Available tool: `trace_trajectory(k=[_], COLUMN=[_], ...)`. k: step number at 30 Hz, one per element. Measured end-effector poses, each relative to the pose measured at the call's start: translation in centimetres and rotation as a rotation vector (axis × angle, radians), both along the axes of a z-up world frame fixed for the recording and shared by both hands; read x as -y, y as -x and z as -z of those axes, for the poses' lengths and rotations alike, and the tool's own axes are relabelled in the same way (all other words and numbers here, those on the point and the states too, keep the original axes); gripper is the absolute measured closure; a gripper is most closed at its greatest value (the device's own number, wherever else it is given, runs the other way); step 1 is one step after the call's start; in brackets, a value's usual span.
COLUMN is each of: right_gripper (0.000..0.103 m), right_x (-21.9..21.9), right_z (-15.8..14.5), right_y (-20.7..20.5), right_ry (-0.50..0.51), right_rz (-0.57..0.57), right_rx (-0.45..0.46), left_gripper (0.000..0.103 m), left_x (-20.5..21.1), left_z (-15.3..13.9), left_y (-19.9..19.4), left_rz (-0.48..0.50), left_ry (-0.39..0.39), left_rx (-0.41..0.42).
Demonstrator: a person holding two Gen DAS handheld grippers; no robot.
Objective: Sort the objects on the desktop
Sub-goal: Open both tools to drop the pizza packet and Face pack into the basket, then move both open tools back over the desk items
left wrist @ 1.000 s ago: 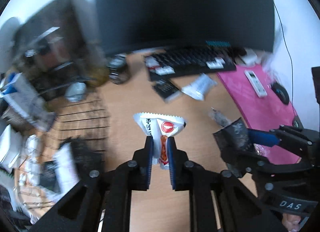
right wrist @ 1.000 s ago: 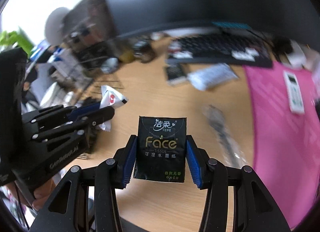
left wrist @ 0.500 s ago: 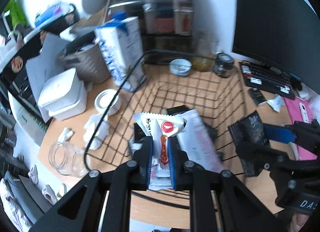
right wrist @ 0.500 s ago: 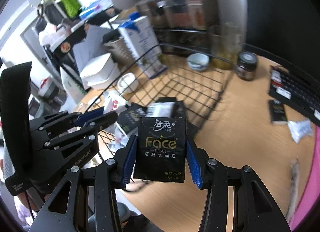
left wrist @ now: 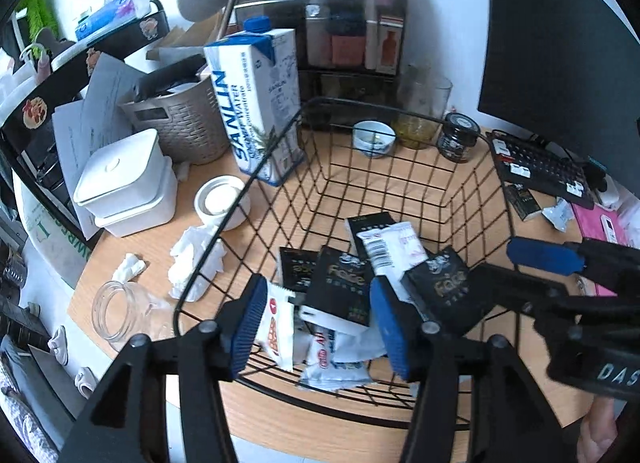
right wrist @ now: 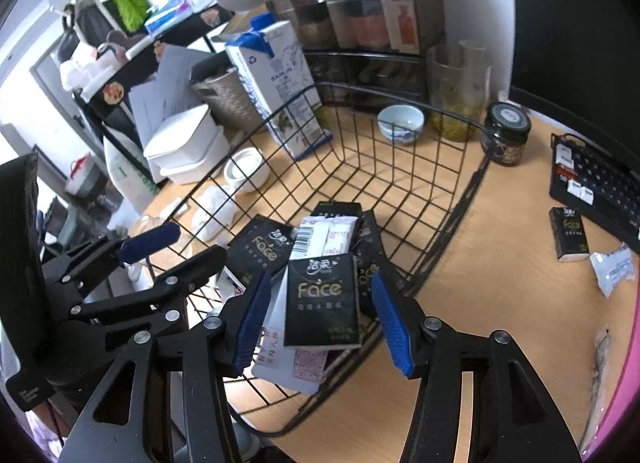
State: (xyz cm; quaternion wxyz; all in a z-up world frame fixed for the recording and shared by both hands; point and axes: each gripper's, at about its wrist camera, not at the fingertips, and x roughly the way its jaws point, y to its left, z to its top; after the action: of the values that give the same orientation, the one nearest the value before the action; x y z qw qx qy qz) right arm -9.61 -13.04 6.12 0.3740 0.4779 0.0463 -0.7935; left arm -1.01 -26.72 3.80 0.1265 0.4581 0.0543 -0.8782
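We hold both grippers over the wire basket (left wrist: 472,183) on the worktop (right wrist: 500,263). Our left gripper (left wrist: 320,327) has just been opening; its blue pads stand apart, and the white snack packet (left wrist: 276,327) with red print lies just inside the left pad, on the heap in the basket; we cannot tell whether the pad touches it. Our right gripper (right wrist: 324,323) has also just been opening, and its pads stand clear on both sides of the black tissue pack (right wrist: 322,303), which lies on top of the pile in the basket's near corner. Under and around it lie more black packs and a white barcode packet (right wrist: 324,235).

Outside the basket, to the right, another black pack (right wrist: 568,235) and a small clear sachet (right wrist: 612,267) lie on the worktop beside the keyboard (right wrist: 596,187). Beyond the basket stand a blue-and-white carton (left wrist: 260,103), a small bowl (left wrist: 374,137), a glass (right wrist: 458,91) and a dark jar (right wrist: 506,131). A pink mat (left wrist: 596,223) lies at the far right.
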Motion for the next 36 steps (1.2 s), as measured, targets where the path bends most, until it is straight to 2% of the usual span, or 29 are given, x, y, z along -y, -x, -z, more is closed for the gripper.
trace_trajectory(k=[4,8,12,14,17,21,24,28,31,36], right_gripper=[0.049,0.049,0.046,0.041,0.040,0.040,0.040,0.040,0.040,0.040], right_x=[-3.1,-7.6,-14.6,-17.8,-23.0,-27.0,-28.6,-29.9,-28.6,-27.8], right_z=[-1.1,-2.0,-1.4,-0.5,2.3,4.9,5.8,6.3,7.4,8.8], right_y=[-0.2,0.1,1.2,2.2,4.6,8.0,11.1,14.9,17.3,19.1], right_ry=[0.004,-0.007,-0.053,-0.060,-0.076,-0.085,-0.064,0.008,0.019,0.049], right_rz=[0.032,0.093,0.212,0.280,0.396,0.491,0.563,0.700,0.719,0.771], right_rx=[-0.030,-0.064,-0.080,-0.062,0.023,0.100,0.126,0.146,0.184,0.204], left_gripper=[0.043,0.043,0.029,0.028,0.028,0.028,0.027,0.027,0.027,0.027], left_x=[-2.2,-6.7,-12.7,-16.0,-19.5,-23.1,-23.9,-22.9,-22.2,-21.8], left_z=[-1.0,-2.8,-3.7,-3.2,-1.5,1.1,3.4,6.0,7.3,8.9], left_y=[0.5,1.3,2.8,4.0,6.4,10.7,14.7,19.8,21.6,23.2], left_rz=[0.026,0.099,0.177,0.226,0.261,0.286,0.246,0.144,0.085,0.054], left_ry=[0.009,0.025,0.063,0.074,0.058,0.033,0.013,-0.074,-0.105,-0.145], left_rx=[-0.004,-0.031,-0.045,-0.042,-0.003,0.046,0.102,0.147,0.153,0.179])
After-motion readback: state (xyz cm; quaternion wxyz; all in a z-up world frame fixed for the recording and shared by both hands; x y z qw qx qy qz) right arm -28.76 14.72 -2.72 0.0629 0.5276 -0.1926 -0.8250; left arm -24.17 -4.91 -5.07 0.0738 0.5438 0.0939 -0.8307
